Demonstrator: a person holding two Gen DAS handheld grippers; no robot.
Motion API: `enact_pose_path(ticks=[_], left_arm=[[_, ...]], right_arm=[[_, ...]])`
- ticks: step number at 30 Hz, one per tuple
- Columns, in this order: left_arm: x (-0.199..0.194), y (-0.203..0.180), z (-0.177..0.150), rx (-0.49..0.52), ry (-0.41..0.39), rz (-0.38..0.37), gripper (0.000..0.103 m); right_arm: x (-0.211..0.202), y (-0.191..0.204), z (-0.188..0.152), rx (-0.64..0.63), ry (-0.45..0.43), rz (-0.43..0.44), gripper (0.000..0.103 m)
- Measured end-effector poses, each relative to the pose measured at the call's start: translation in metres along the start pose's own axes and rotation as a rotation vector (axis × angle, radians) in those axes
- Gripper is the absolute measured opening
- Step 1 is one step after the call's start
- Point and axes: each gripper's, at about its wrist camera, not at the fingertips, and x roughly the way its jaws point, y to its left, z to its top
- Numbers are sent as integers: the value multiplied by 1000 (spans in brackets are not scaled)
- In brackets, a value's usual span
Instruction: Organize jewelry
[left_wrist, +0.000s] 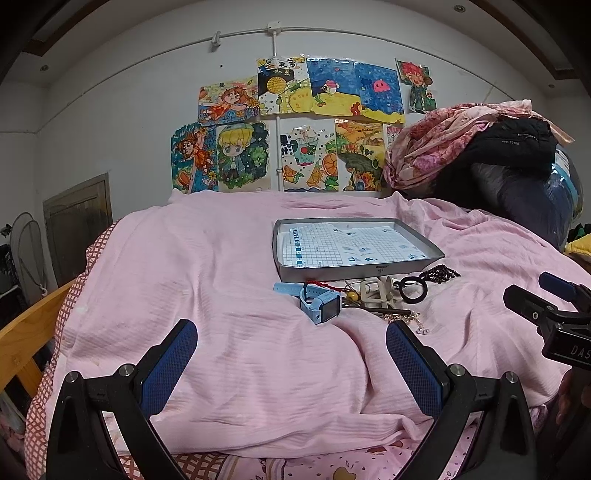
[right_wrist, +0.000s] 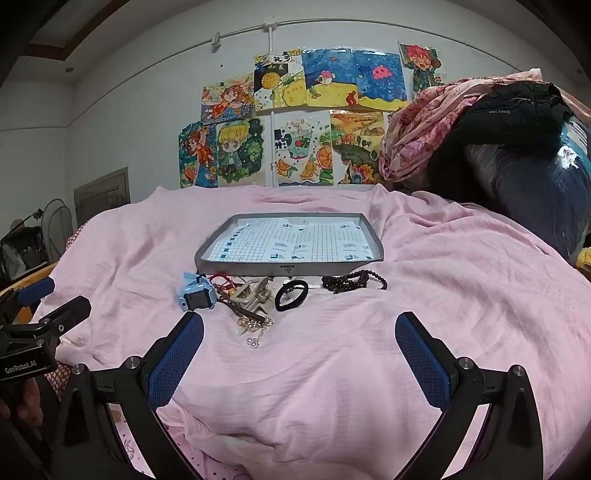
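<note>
A gray tray (right_wrist: 289, 266) sits on the pink blanket (right_wrist: 332, 369), far out past the tips of both grippers. Inside the tray there is only a sheet of grid paper (right_wrist: 291, 243) with small blue marks. The jewelry lies in a little row on the blanket, just in front of the tray's near wall. From the right wrist view, a blue watch (right_wrist: 194, 293) lies just past the tip of the left finger, next come a red string (right_wrist: 221, 277), a beige hair claw (right_wrist: 255, 293) and a black hair tie (right_wrist: 291, 294), and a dark bead string (right_wrist: 354, 282) lies between the two fingertips and farther out. A small gold chain (right_wrist: 256, 324) lies closest, just inside the left finger. The right gripper (right_wrist: 299, 334) is spread wide and holds nothing. The left gripper (left_wrist: 291, 341) is also spread wide and empty, with the watch between its fingertips and farther out. Nothing lies between the fingers and the jewelry but the wrinkled blanket. A pile of clothes (right_wrist: 461, 122) sits far off to the right, and drawings (right_wrist: 295, 118) hang on the wall behind.
</note>
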Motion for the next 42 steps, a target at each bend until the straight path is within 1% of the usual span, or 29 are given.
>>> enact_pose_path(ticks=[42], left_arm=[[-1,-2,0,-1,3,-1,103]], right_arm=[[-2,5,1,3,1,0,102]])
